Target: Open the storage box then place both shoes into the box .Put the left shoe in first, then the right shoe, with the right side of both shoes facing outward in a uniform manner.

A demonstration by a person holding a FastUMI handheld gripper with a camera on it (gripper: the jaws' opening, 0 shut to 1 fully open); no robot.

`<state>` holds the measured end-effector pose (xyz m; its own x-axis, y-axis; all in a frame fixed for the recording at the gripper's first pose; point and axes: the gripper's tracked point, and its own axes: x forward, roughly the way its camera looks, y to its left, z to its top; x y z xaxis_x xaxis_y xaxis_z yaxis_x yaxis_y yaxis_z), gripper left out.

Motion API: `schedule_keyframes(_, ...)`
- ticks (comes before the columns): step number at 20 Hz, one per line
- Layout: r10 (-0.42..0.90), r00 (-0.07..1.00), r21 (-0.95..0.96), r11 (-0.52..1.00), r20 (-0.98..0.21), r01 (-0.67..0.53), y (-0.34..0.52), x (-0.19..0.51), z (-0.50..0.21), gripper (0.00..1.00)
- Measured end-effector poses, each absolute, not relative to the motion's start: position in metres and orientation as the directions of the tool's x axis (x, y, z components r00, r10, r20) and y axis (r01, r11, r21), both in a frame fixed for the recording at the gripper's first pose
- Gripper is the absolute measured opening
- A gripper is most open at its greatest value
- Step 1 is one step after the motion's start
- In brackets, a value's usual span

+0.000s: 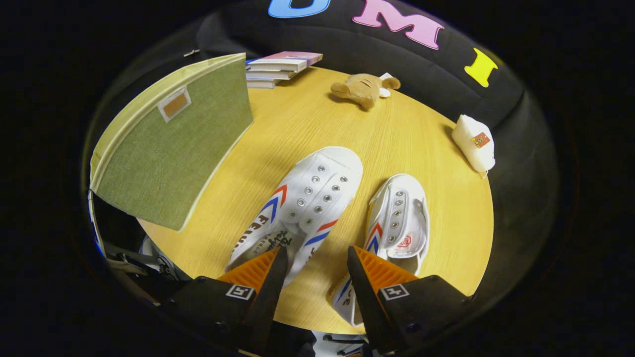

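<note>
Just ahead of the gripper [317, 258], fingers apart and empty, the nearer shoe [302, 208] runs lengthwise away, heel closest.

Two shoes [307, 198] [397, 223], one box [173, 144], one plush toy [364, 89] — one pouch [475, 143], stacked books [278, 67].

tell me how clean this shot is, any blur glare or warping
Gripper view: sharp, no motion blur; fisheye bends the round table rim and the green storage box; soft shadow under the box, mild sheen on the wood; open gripper hangs above the two white shoes.
</note>
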<state>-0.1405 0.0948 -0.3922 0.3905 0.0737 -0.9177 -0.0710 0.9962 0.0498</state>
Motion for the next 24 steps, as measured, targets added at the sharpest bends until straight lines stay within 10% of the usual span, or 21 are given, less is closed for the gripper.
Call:
schedule_keyframes(9,0.051,0.466,0.108,0.99,-0.883,0.096,0.098,-0.119,-0.408,0.59)
schedule_keyframes(17,0.222,0.481,0.377,0.891,-0.848,0.254,0.103,-0.117,-0.411,0.07)
schedule_keyframes(24,0.266,0.532,0.449,0.857,-0.804,0.251,0.107,-0.107,-0.376,0.05)
